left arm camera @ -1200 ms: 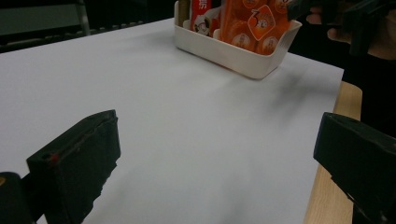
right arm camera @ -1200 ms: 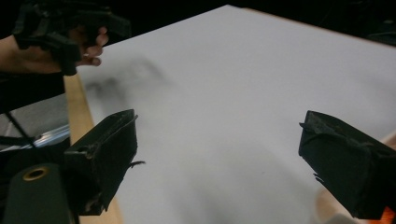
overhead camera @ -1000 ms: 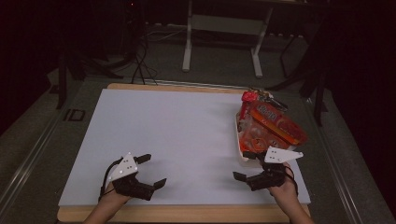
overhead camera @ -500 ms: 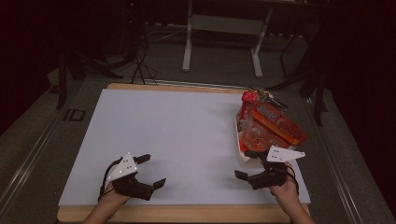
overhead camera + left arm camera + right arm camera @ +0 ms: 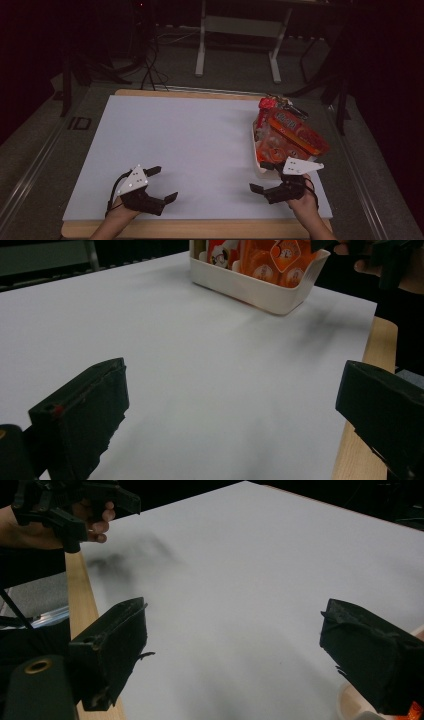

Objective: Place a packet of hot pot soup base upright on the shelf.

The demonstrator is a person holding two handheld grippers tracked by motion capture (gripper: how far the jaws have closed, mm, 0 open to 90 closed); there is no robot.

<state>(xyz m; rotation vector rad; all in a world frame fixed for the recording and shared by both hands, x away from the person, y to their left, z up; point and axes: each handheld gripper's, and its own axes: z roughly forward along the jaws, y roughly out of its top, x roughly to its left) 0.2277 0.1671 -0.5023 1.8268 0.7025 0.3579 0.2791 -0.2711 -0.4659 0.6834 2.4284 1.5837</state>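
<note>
**A:** Where do you stand?

**B:** I have the right gripper (image 5: 266, 178) at about five o'clock on the table (image 5: 200, 150), jaws spread wide with nothing between them. One jaw sits just beside the near end of the white bin (image 5: 256, 162). The left gripper (image 5: 165, 183) hovers at seven o'clock, also spread and empty, well apart from everything.

**A:** And the bin?

**B:** At three o'clock, close to the right edge, long axis running away from me. It's stuffed with orange snack packets (image 5: 272, 145), and a large orange pack (image 5: 295, 131) lies tilted across the top. In the left gripper view I see the bin's near corner (image 5: 260, 287) with the packets standing upright inside.

**A:** What's your plan?

**B:** I judge the step in hand is reaching into the bin for a packet. The right gripper points toward ten o'clock now, across bare table, so I'd swing it round toward one o'clock first, then come down from above onto one upright packet edge rather than pushing in from the side.

**A:** Risks?

**B:** The bin looks light; nudge the wall and it may slide. The tilted pack could tip off. I'd pinch a single edge near the top, lift straight, and keep the left one ready to steady the near wall.
</note>
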